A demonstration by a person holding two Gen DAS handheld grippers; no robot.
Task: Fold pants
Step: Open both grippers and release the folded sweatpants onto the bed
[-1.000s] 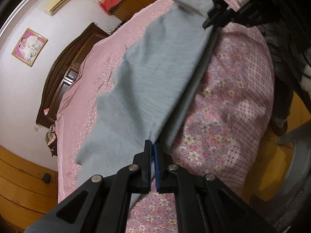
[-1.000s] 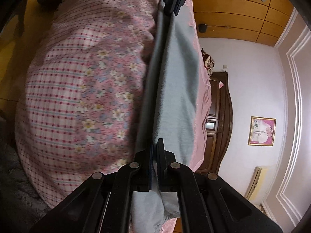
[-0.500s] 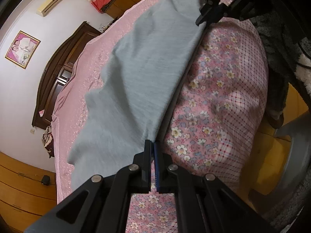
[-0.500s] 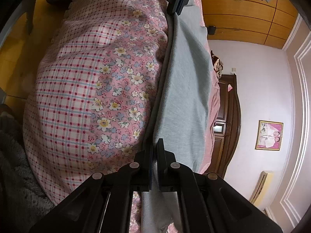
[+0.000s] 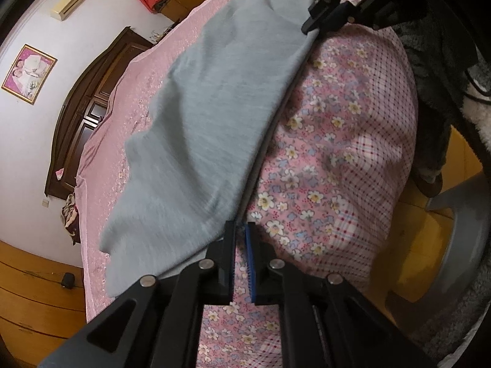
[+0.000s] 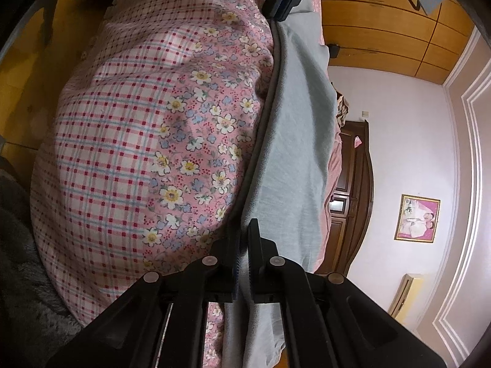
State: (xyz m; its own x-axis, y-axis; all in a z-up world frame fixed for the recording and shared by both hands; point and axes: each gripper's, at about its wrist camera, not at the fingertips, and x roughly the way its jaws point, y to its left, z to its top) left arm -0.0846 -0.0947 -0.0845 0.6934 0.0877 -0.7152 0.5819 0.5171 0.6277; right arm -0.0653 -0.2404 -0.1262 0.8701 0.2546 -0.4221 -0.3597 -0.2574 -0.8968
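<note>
Grey pants (image 5: pixel 214 116) lie stretched along the edge of a bed, running from lower centre to the top of the frame in both wrist views, over a pink floral quilt (image 5: pixel 337 141). The left claw (image 5: pixel 241 230) has its jaws easing apart; the cloth edge sits beside its left jaw, and a slim gap shows against the blue pad, so the hold there looks nearly gone. The right claw (image 6: pixel 244 233) is clamped on the fold's near edge, with grey fabric running between its jaws. The risk: with one end let go and the other pinched, any pull from the right claw could drag the layers askew or slide the pants toward the bed's edge, where the quilt curves down to the yellow floor (image 6: pixel 27 61).
</note>
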